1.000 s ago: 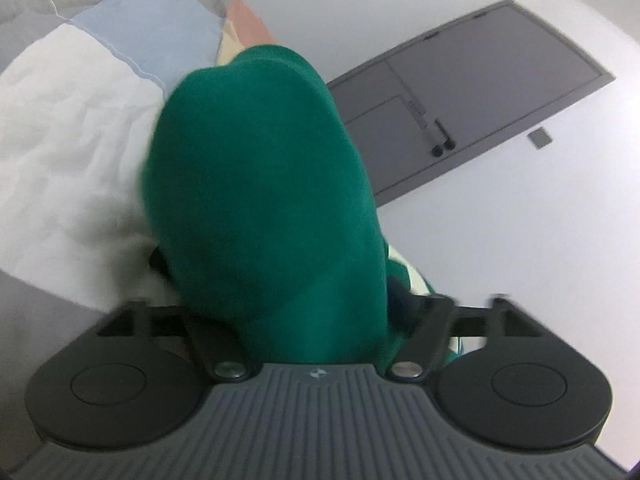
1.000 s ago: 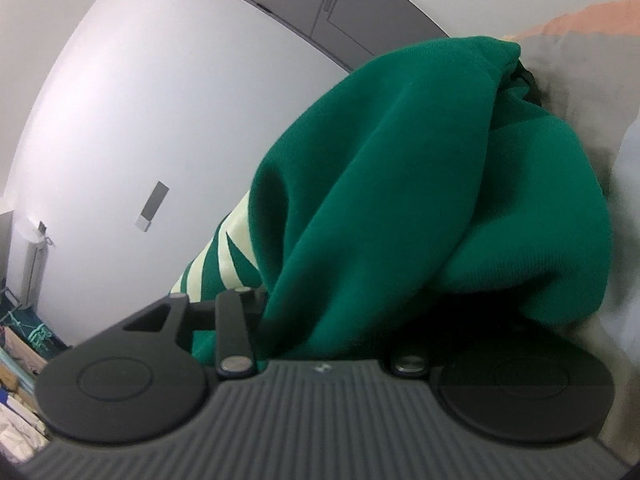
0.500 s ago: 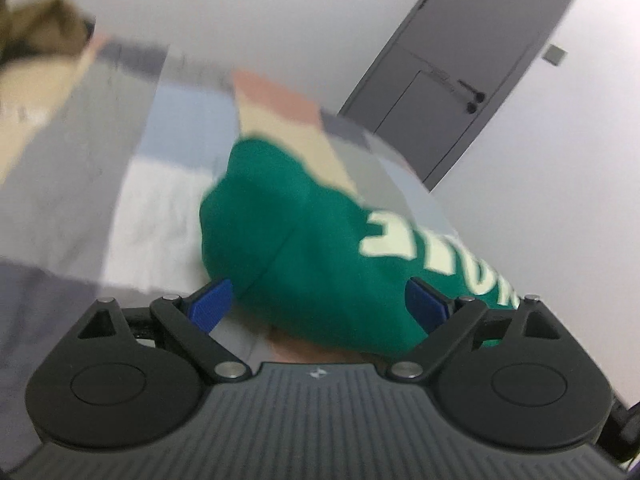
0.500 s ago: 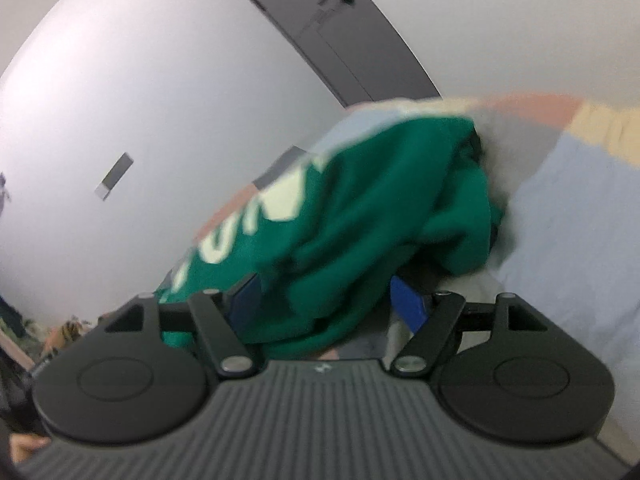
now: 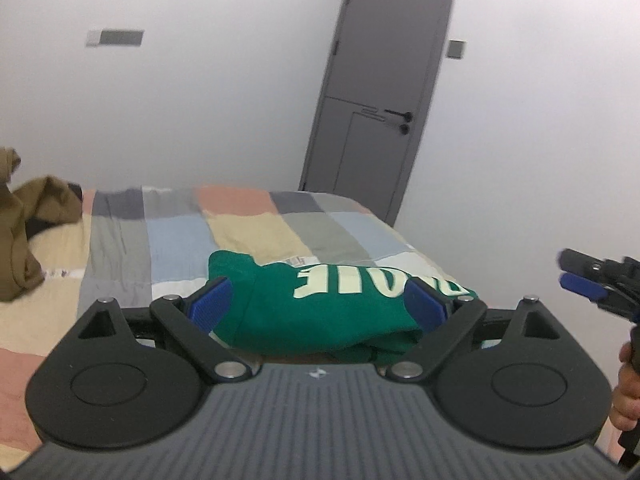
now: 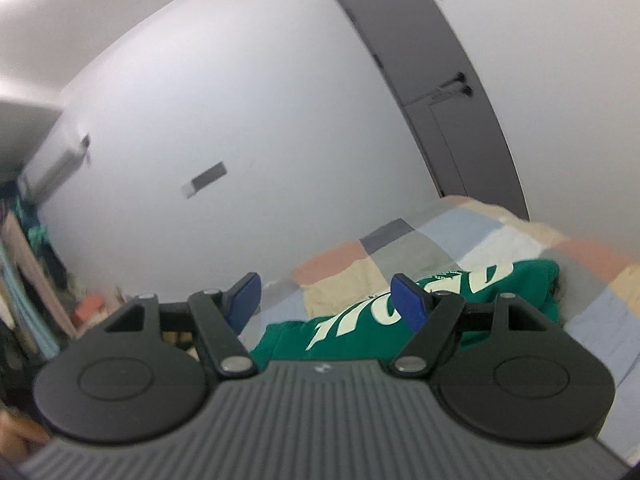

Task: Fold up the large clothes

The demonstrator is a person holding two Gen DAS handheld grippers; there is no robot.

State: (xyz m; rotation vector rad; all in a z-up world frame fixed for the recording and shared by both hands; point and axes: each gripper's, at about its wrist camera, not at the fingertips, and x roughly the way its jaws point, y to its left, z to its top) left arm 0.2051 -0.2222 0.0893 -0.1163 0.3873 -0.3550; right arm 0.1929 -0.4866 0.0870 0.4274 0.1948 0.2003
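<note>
Blue pads line the fingers of the left gripper (image 5: 320,304), which stands wide open and holds nothing; the green sweatshirt (image 5: 332,312) lies on the bed beyond and between its fingers, apart from them as far as I can tell. In the left wrist view the right gripper (image 5: 582,280) appears at the right edge, held off to the side of the bed; its own view shows the right gripper (image 6: 330,298) also open and empty, with the green sweatshirt (image 6: 360,328) partly behind its right finger. The garment rests as a thick, compact bundle near the front edge of the patchwork bedcover (image 5: 248,232), with pale letters on its upper face. I judge that the fold is nearly done and that the step now is to check and tidy the bundle, or to leave it. To do this well, both grippers should come in low from the two short ends and pinch only the top layer, because thick knit fabric tends to spring open and to drag the lower layers with it. Any loose edge should be pressed flat rather than pulled. A brown garment (image 5: 24,236) lies crumpled at the far left of the bed, well apart, and may be the next piece. Behind the bed stands a grey door (image 5: 384,92).
</note>
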